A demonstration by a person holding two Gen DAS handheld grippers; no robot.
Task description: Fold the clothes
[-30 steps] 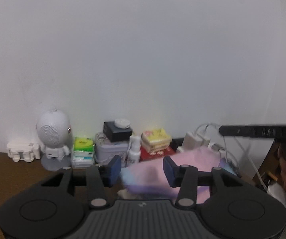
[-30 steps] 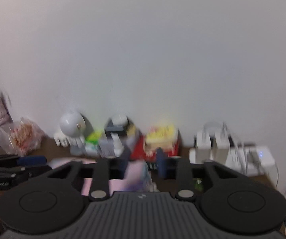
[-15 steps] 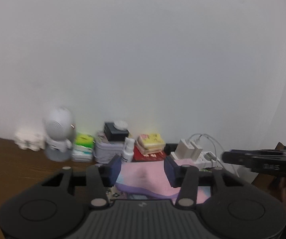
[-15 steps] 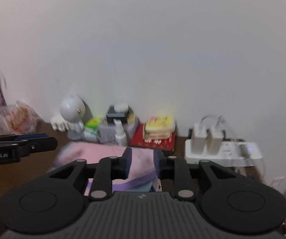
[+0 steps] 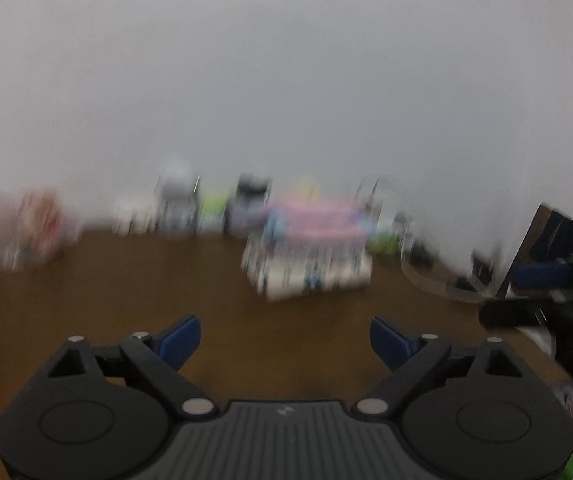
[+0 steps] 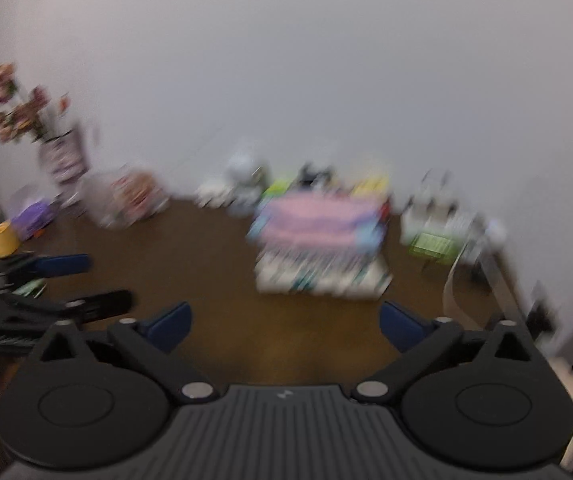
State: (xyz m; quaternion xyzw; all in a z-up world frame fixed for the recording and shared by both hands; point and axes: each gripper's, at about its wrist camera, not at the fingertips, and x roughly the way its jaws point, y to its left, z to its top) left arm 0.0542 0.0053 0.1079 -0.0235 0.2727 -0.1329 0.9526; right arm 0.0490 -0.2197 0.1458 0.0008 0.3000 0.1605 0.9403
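Brown table [image 6: 214, 280], folded clothes stack [image 6: 318, 240].

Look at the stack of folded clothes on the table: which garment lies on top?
The pink garment lies on top; the folded white patterned one sits under it on the brown table.

A: Brown wooden table [image 5: 126, 300], smooth, faint sheen. Folded pink cloth stack [image 6: 318, 220], soft and matt, far centre.
B: Black matt plastic left gripper [image 5: 285, 338], blue pads [image 5: 180, 334]. Wall [image 5: 286, 80] matt white.
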